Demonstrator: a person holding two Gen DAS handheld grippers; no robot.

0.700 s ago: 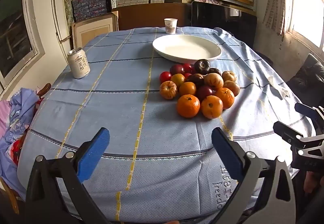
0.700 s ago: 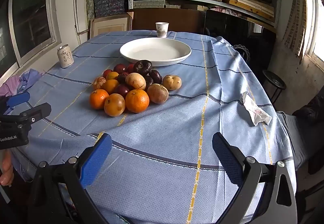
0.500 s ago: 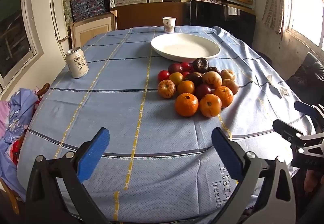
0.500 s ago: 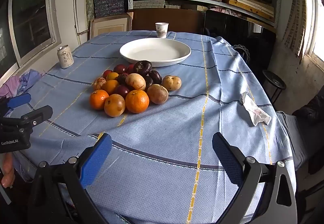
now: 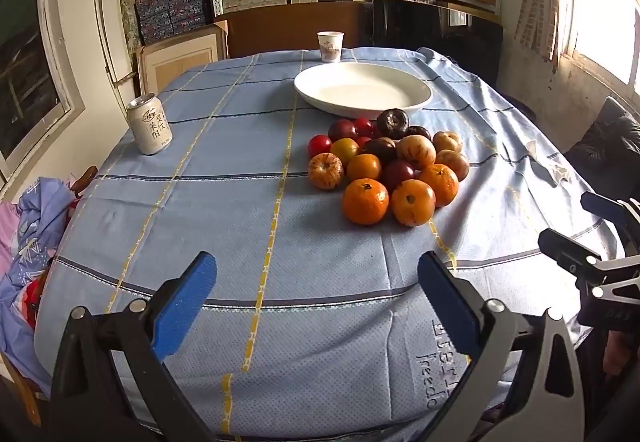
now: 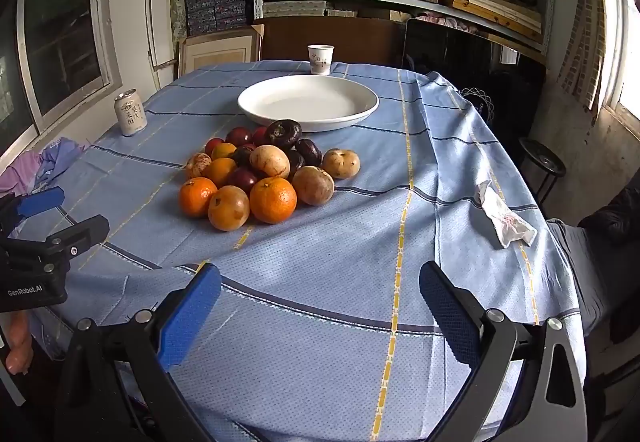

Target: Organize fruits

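A pile of fruit (image 5: 386, 162) lies mid-table on the blue cloth: oranges in front, brown, red and dark purple fruits behind. It also shows in the right wrist view (image 6: 260, 170). A white empty plate (image 5: 362, 90) (image 6: 308, 102) sits just behind the pile. My left gripper (image 5: 316, 298) is open and empty over the near table edge, well short of the fruit. My right gripper (image 6: 320, 306) is open and empty, also at the near edge. Each gripper shows at the side of the other's view.
A drink can (image 5: 149, 124) stands at the table's left. A paper cup (image 5: 330, 46) stands at the far edge. A crumpled tissue (image 6: 504, 218) lies on the right. Shelves of boxes fill the back wall; clothes (image 5: 24, 226) hang off the left side.
Both views have shifted only slightly; the left gripper drifted a little so the fruit sits marginally lower and closer. Both grippers stay open. Nothing on the table has moved.
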